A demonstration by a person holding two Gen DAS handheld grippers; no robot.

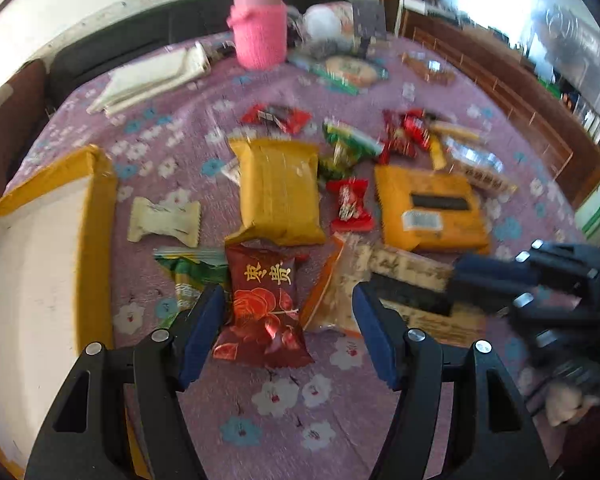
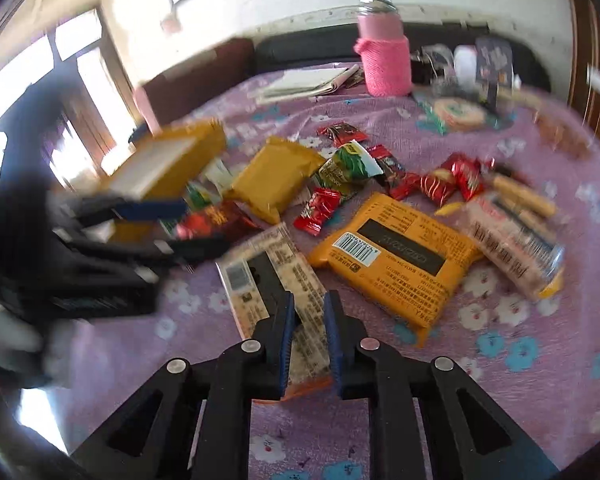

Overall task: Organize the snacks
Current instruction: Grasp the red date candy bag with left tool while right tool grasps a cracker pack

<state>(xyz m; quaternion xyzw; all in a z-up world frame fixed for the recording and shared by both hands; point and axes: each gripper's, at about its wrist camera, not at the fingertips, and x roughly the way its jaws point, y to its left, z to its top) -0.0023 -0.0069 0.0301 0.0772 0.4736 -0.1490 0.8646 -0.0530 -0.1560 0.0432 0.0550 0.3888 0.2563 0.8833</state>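
Many snack packs lie on a purple flowered tablecloth (image 1: 284, 408). My left gripper (image 1: 288, 312) is open, its jaws on either side of a dark red pack with gold characters (image 1: 264, 304). My right gripper (image 2: 309, 320) is shut on a clear pack with printed labels and an orange edge (image 2: 276, 276); it also shows in the left wrist view (image 1: 492, 280) at the right. A yellow-rimmed cardboard box (image 1: 40, 280) stands at the left. Yellow packs (image 1: 278, 192) (image 1: 428, 208), small red candies (image 1: 350, 204) and green packs (image 1: 192, 276) lie around.
A pink knitted-sleeve bottle (image 1: 260, 28) stands at the far edge, with folded papers (image 1: 152, 76) to its left and a round snack pack (image 1: 352, 70) to its right. A long clear biscuit pack (image 2: 516, 240) lies at the right. A wooden cabinet (image 1: 500, 88) is beyond the table.
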